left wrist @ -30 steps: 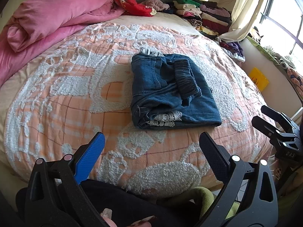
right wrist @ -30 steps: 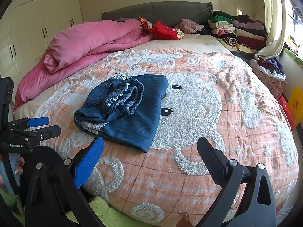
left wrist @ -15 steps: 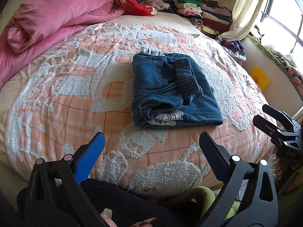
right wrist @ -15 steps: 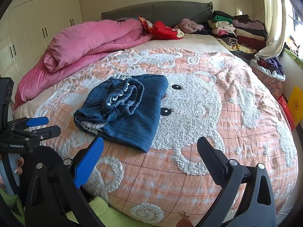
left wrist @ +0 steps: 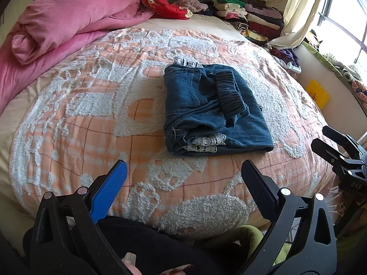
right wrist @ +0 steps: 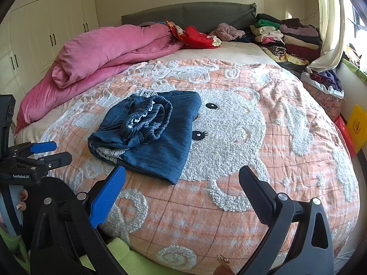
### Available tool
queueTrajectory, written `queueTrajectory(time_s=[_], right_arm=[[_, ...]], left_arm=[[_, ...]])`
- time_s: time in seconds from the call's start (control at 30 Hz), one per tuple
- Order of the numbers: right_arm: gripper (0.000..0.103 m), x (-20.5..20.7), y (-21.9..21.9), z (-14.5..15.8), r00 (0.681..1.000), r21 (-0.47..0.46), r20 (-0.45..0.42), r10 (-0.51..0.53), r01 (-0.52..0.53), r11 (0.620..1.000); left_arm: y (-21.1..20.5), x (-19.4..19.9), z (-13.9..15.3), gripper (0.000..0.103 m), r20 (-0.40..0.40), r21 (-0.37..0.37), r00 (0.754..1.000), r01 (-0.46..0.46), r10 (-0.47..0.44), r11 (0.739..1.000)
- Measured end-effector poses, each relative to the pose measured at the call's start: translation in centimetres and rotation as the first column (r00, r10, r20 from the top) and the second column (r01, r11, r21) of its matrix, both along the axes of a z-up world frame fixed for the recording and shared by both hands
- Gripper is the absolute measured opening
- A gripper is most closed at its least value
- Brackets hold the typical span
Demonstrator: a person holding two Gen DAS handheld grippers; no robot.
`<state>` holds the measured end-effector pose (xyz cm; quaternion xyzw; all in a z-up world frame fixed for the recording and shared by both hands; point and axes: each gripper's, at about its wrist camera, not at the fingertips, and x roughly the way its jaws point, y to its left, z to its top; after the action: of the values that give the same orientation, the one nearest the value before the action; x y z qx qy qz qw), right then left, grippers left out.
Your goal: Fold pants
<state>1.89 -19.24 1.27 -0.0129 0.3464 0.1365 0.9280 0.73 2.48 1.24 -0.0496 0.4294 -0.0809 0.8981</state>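
Blue denim pants (left wrist: 213, 112) with white lace trim lie folded into a compact rectangle on the orange and white bedspread (left wrist: 91, 119), elastic waistband on top. They also show in the right wrist view (right wrist: 149, 135). My left gripper (left wrist: 183, 174) is open and empty, held back at the near edge of the bed, short of the pants. My right gripper (right wrist: 182, 181) is open and empty, also at the near edge, to the right of the pants. Each gripper shows in the other's view: the right one (left wrist: 330, 142) and the left one (right wrist: 49, 152).
A rolled pink duvet (left wrist: 64, 20) lies at the back left. A red garment (right wrist: 197, 36) and stacks of folded clothes (right wrist: 286, 36) sit by the headboard. A yellow box (right wrist: 356, 123) stands right of the bed. White wardrobes (right wrist: 34, 34) line the left wall.
The left wrist view has shifted very slightly, so the pants sit a touch further right in it. The right gripper and the pants have not moved.
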Motion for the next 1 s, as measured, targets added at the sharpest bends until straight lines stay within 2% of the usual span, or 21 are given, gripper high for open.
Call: queueTrajectory(time_s=[0.47, 0.6, 0.67, 0.8, 0.9, 1.0], right_arm=[[0.098, 0.4, -0.4, -0.4, 1.0, -0.009, -0.01, -0.025, 0.025, 1.0], [0.098, 0.9, -1.0, -0.9, 0.999, -0.02, -0.02, -0.043, 0.043, 0.999], [0.098, 1.3, -1.6, -1.2, 0.998, -0.025, -0.027, -0.059, 0.059, 0.998], [0.098, 2.5, -3.7, -1.5, 0.994, -0.033, -0.029, -0.107, 0.106, 0.994], [0.098, 4.2, -6.9, -1.6, 0.985, -0.033, -0.025, -0.171, 0.17, 0.985], [0.098, 7.0, -11.2, -1.6, 0.968, -0.027, -0.017, -0.251, 0.25, 0.968]], left_arm=[[1.0, 0.4, -0.4, 0.093, -0.009, 0.026, 0.999, -0.037, 0.037, 0.999], [1.9, 1.1, -0.7, 0.093, -0.018, 0.068, 0.996, -0.086, 0.087, 0.994], [2.8, 1.5, -0.9, 0.093, -0.024, 0.064, 0.994, -0.104, 0.106, 0.993], [5.8, 3.4, -1.3, 0.093, -0.026, 0.069, 0.982, -0.183, 0.185, 0.981], [10.4, 6.3, -2.1, 0.093, -0.041, 0.069, 0.956, -0.287, 0.29, 0.955], [15.4, 10.0, -3.4, 0.093, -0.056, 0.114, 0.927, -0.364, 0.372, 0.924]])
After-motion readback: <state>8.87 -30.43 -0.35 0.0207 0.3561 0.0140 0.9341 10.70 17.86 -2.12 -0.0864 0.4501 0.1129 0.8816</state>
